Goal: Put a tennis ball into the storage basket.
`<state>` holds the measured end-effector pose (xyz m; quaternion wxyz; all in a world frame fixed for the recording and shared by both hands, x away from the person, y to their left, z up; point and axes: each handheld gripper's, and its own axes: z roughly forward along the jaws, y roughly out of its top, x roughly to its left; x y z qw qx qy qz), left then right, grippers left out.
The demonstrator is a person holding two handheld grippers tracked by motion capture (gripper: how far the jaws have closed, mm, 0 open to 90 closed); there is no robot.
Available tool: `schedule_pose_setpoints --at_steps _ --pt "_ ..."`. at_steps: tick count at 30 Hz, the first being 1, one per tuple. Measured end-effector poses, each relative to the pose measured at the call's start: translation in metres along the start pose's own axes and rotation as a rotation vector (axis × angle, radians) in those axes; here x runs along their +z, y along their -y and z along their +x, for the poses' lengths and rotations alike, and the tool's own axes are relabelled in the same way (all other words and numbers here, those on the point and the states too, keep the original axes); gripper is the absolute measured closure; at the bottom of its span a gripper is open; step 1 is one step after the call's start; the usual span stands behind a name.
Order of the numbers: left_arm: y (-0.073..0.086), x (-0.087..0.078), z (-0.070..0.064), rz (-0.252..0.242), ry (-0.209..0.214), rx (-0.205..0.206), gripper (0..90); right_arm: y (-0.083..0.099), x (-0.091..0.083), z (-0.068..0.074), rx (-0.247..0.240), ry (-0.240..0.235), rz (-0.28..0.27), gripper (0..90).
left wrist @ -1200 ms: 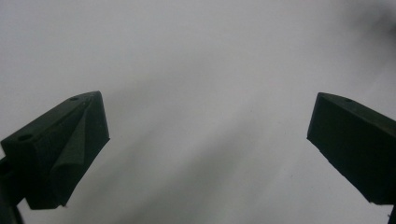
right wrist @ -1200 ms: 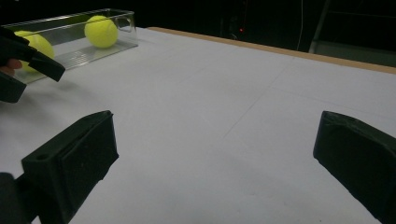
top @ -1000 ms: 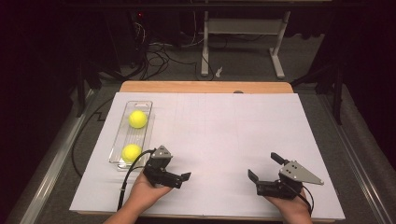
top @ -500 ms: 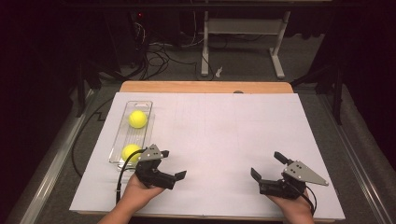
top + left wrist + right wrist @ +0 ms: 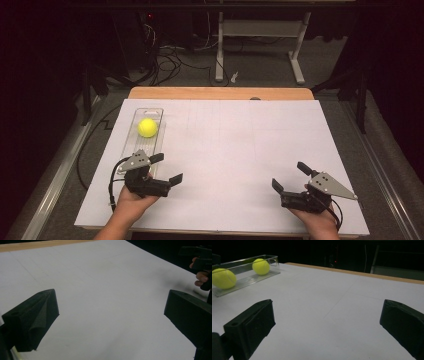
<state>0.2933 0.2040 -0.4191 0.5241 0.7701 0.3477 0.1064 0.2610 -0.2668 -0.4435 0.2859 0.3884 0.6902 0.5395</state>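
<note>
A clear plastic tray [image 5: 148, 146] lies lengthwise at the table's left. One yellow tennis ball [image 5: 147, 127] rests in its far half. In the right gripper view the tray [image 5: 244, 280] holds two balls, a near ball [image 5: 223, 278] and a far ball [image 5: 261, 266]. My left gripper [image 5: 166, 168] is open beside the tray's near end, and its grey plate covers the near ball from above. Nothing lies between its jaws [image 5: 111, 303]. My right gripper [image 5: 291, 176] is open near the front right, jaws wide [image 5: 327, 312] over bare paper.
White paper [image 5: 235, 150] covers the table, with a wooden edge [image 5: 220, 93] at the far side. Beyond it stand a table frame [image 5: 257, 40] and cables on the floor. The person's right hand [image 5: 200, 272] appears far off in the left gripper view.
My left gripper has slid left, beside the tray's near end, and now hides the near ball from the high view. The right gripper has shifted slightly. Both stay open.
</note>
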Motion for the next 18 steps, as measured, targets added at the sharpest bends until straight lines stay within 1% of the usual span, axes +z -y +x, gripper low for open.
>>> schedule_pose_setpoints --at_steps 2,5,7,8,12,15,18 --pt "0.002 -0.006 0.004 -0.008 -0.015 -0.008 0.3 0.000 -0.001 -0.001 0.003 0.006 -0.005 0.4" --pt "0.003 -0.014 0.008 -0.026 -0.041 -0.009 0.2 -0.001 -0.004 -0.003 0.006 0.008 -0.010 0.3" --pt "0.003 -0.017 0.010 -0.048 -0.036 -0.028 0.1 -0.001 -0.004 -0.004 0.006 0.008 -0.014 0.3" --pt "0.002 -0.017 0.010 -0.050 -0.038 -0.030 0.1 -0.001 -0.003 -0.004 0.004 0.008 -0.012 0.4" --pt "0.002 -0.017 0.010 -0.049 -0.043 -0.020 0.1 0.000 -0.001 -0.004 -0.001 0.003 -0.005 0.4" --pt "0.002 -0.018 0.009 -0.070 -0.050 -0.012 0.1 0.000 -0.001 -0.003 -0.003 0.001 -0.004 0.3" --pt "0.002 -0.019 0.010 -0.079 -0.045 -0.015 0.1 0.000 0.000 -0.003 -0.006 0.002 -0.002 0.3"
